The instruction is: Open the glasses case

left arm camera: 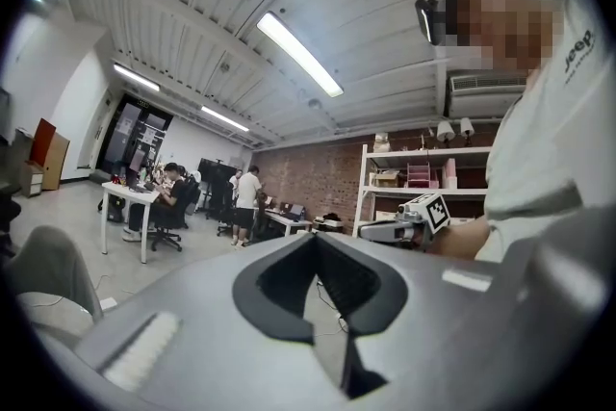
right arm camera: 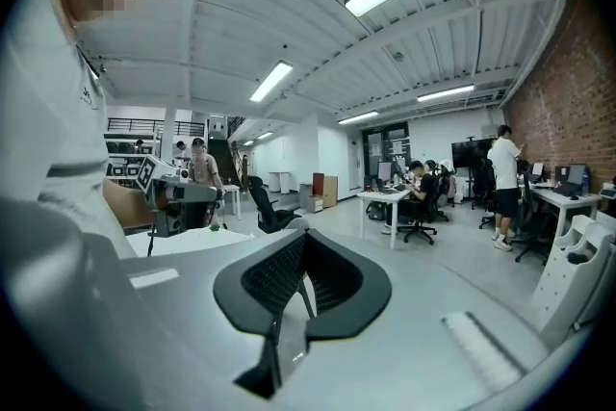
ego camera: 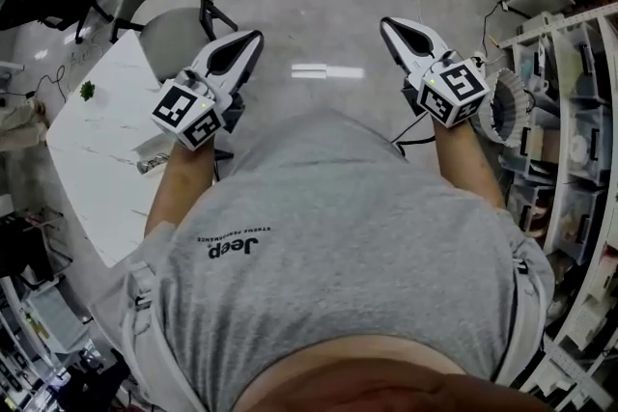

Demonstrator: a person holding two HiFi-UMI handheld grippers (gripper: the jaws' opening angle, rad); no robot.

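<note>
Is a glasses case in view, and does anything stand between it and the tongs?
No case is recognisable. The left tongs and right tongs hang shut and empty over the floor; the white table lies beside the left tongs. No obstacle can be judged.

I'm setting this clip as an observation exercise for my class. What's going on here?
A person stands in an open office and holds a gripper in each hand out in front of the body. The left gripper and the right gripper both have their jaws together with nothing between them, and neither touches anything. A white table with a grey chair beside it stands on the person's left. No glasses case can be made out, so the opening has not begun.
</note>
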